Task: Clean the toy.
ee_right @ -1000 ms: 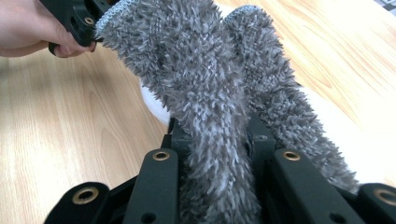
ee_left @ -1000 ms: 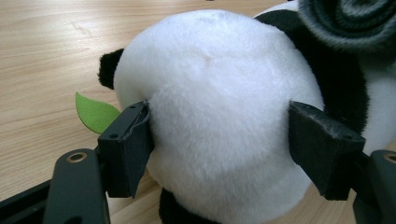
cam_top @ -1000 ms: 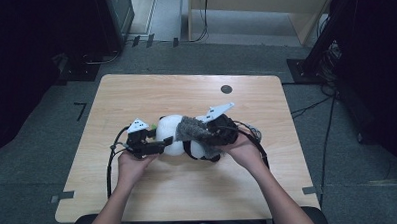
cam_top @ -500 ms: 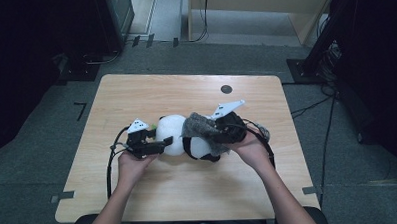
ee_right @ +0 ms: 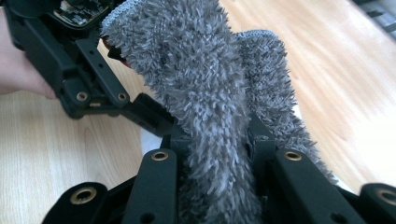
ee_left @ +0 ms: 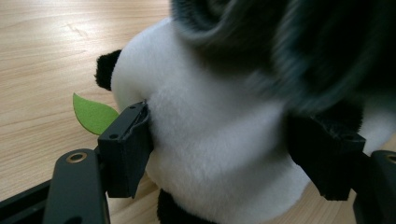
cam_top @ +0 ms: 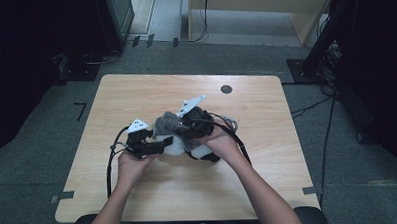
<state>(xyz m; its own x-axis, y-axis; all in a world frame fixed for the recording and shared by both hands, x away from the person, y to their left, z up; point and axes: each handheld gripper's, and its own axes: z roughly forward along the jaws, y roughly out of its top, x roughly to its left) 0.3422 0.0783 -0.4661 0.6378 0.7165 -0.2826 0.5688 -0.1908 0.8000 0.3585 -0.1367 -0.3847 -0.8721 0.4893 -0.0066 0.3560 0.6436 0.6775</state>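
Note:
A panda plush (cam_top: 176, 147) lies at the middle of the wooden table (cam_top: 136, 94). My left gripper (cam_top: 166, 142) is shut on its white body (ee_left: 219, 140), one jaw on each side. A green felt leaf (ee_left: 92, 115) sticks out beside the plush. My right gripper (cam_top: 181, 122) is shut on a grey fuzzy cloth (cam_top: 164, 125), which it holds over the top of the panda. In the right gripper view the cloth (ee_right: 205, 93) rises doubled from between the jaws of the right gripper (ee_right: 218, 140), with the left gripper (ee_right: 70, 70) just behind it. The cloth (ee_left: 289, 51) hangs blurred above the plush.
A small dark round mark (cam_top: 226, 89) sits near the table's far edge. Cables trail from both grippers across the table. Black stands and cabinets line the floor at the left and right. Tape marks (cam_top: 63, 197) lie by the table's front corners.
My right gripper has carried the grey cloth leftward, from the panda's right side to above it, close to the left gripper. The left gripper has stayed clamped on the plush.

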